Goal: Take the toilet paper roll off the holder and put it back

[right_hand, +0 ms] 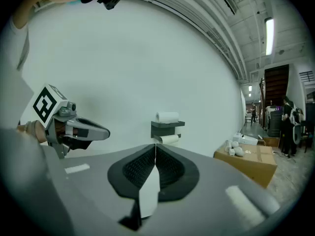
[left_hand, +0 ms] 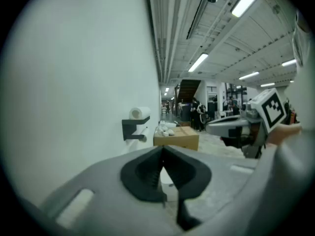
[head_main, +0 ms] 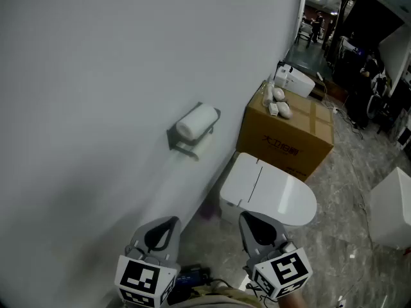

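Against the wall [head_main: 96,76], cardboard box [head_main: 302,130] lettering [head_main: 280,149] blurs; left tongs [head_main: 171,221] and right tongs [head_main: 246,216] closed, empty.

Inventory, placed from my fingers:

1. White toilet [head_main: 270,194], lid down. It stands on the floor just ahead of my right fingers [head_main: 255,228].
2. Brown cardboard box [head_main: 292,133], dark print on its side, beyond the toilet.
3. Several small white objects [head_main: 277,102] lying on the box top at its far corner.
4. White appliance [head_main: 294,81] behind the box.
5. Plain white wall [head_main: 96,76] ahead of my left fingers [head_main: 159,235].
6. Grey marbled floor [head_main: 350,172].
7. White box-shaped thing [head_main: 393,207] well off to the right.
8. People [head_main: 316,25] far down the hall.
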### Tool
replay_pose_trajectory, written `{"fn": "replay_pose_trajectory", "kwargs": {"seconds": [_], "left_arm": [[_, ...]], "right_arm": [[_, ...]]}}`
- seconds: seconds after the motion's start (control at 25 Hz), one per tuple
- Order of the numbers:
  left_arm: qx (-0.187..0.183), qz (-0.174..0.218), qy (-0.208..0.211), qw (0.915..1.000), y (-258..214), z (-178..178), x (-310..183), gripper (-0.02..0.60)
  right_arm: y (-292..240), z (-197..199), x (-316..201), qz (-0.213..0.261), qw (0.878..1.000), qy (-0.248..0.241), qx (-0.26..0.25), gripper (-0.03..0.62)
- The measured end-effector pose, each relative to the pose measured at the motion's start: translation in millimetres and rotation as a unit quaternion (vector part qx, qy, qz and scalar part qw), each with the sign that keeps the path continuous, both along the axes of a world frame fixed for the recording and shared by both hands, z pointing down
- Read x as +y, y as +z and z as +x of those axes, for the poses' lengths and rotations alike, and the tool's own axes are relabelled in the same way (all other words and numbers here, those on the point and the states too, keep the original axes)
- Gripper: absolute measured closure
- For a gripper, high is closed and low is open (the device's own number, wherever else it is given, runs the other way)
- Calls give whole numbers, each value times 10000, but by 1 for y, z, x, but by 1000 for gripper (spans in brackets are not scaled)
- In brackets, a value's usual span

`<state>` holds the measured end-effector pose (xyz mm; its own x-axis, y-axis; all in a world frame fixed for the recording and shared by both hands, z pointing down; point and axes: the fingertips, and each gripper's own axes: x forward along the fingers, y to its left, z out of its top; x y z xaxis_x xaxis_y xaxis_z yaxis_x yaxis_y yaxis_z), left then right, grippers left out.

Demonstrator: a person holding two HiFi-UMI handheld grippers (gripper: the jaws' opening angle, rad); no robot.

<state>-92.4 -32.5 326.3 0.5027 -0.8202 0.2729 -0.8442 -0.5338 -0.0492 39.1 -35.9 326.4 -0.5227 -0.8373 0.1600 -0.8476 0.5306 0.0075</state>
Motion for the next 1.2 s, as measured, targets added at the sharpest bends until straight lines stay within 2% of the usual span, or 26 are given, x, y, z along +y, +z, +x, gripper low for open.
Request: {"fn": "replay_pose_trajectory", "kwargs": {"seconds": [0.32, 0.64, 0.68, 0.72, 0.84, 1.0, 1.2], "left_arm": [[-17, 12, 50, 10000, 3, 1, -1, 588], [181, -2, -57, 9998, -1, -3, -1, 586], [182, -11, -34, 9998, -1, -2, 0, 568], [181, -26, -17, 9998, -1, -1, 0, 502], [172, -51, 0, 9998, 2, -1, 0, 502], [167, -68, 24, 9998, 2, -4, 1, 502], [339, -55, 27, 9994, 2, -12, 3, 494]], "right_arm": [[2, 2, 2, -15, 10000, 47, 17, 588], [0, 3, 2, -107, 9994, 137, -285, 586], [-1, 3, 2, -116, 9994, 140, -302, 586], [-1, 3, 3, -125, 9993, 143, -325, 585], [1, 1, 3, -162, 9990, 144, -390, 577], [1, -1, 6, -165, 9989, 158, -401, 532], [3, -3, 11, -154, 9989, 240, -384, 520]]}}
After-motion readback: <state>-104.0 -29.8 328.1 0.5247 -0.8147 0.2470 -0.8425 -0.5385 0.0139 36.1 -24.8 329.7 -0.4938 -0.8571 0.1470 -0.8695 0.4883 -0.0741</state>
